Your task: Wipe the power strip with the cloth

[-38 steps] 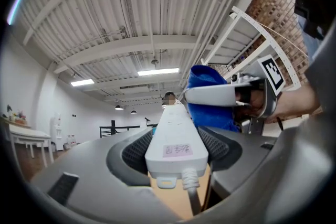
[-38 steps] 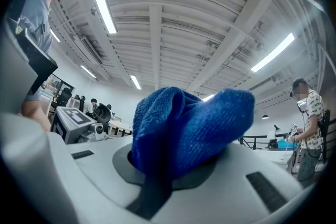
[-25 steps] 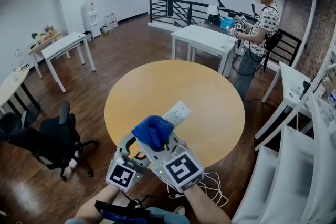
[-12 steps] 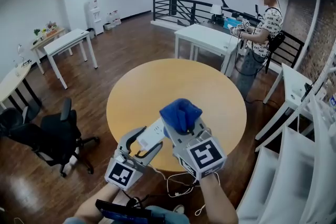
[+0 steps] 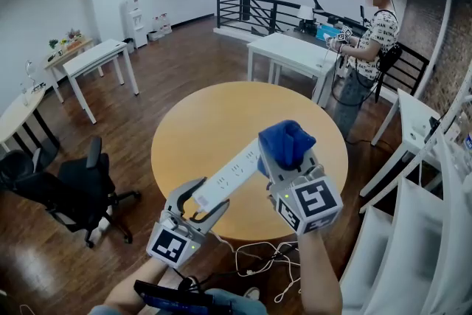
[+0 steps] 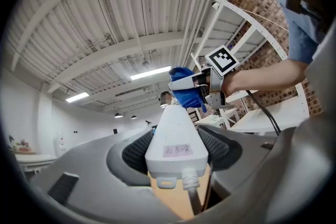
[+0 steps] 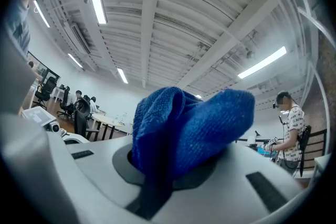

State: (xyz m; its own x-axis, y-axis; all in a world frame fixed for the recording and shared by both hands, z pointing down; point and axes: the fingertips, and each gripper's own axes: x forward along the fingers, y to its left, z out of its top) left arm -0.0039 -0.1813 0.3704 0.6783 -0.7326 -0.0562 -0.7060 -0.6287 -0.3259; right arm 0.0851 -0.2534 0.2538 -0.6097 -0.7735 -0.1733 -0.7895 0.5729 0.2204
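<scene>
Above the round table's [image 5: 221,118] near edge, the left gripper [image 5: 203,201] clamps the white power strip's [image 5: 232,175] cord end. The right gripper [image 5: 285,157], clutching a blue cloth [image 5: 286,139], works at its far end. Wiping looks under way, not finished.

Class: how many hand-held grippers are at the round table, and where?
2. The left hand-held gripper, at the near edge, grips the power strip; the right hand-held gripper, beside it, holds the blue cloth. None seems hidden.
</scene>
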